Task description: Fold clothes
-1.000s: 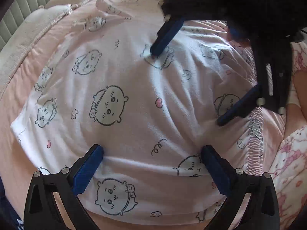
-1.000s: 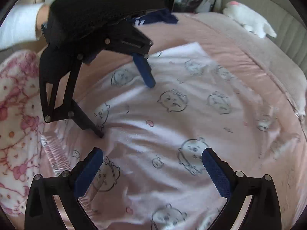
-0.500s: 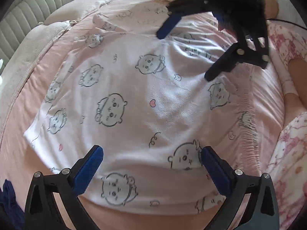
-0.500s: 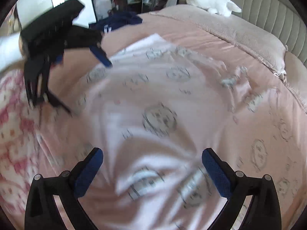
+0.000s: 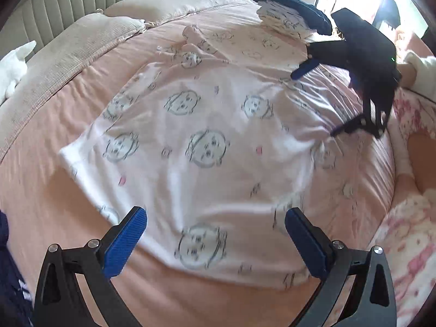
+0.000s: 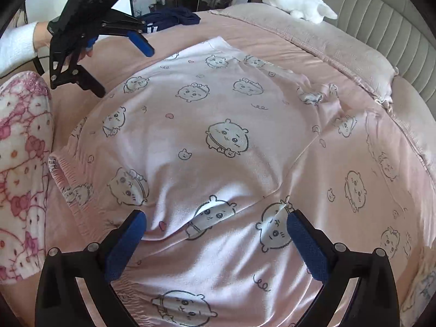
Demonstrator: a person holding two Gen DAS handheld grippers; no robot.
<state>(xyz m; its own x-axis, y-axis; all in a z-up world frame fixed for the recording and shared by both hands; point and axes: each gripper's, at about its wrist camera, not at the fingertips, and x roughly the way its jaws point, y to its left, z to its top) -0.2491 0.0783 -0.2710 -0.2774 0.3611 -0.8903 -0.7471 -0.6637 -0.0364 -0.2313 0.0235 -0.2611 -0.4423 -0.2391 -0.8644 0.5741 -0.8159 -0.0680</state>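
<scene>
The pink pajama garment [image 6: 218,141] is seen as soft matt cloth, printed and creased. Matt black plastic frames and ribbed blue pads [image 6: 125,245] are shown on the right gripper [image 6: 215,242]. The headboard [image 6: 387,8] is covered in smooth, channelled upholstery.

The left black two-finger gripper with blue ribbed pads [image 5: 215,234] has its jaws spread wide, nothing between the 2 pads. In the right wrist view it [image 6: 122,65] hangs at the upper left, tilted, fingers pointing down and to the right, gripped by a hand [image 6: 43,36] in a white fuzzy sleeve [image 6: 16,47].

The right black two-finger gripper with blue ribbed pads [image 6: 216,241] is likewise spread wide and empty. In the left wrist view it [image 5: 313,98] sits at the upper right, motion-blurred, fingers pointing left and down, with a white-sleeved wrist [image 5: 421,72] behind it.
</scene>
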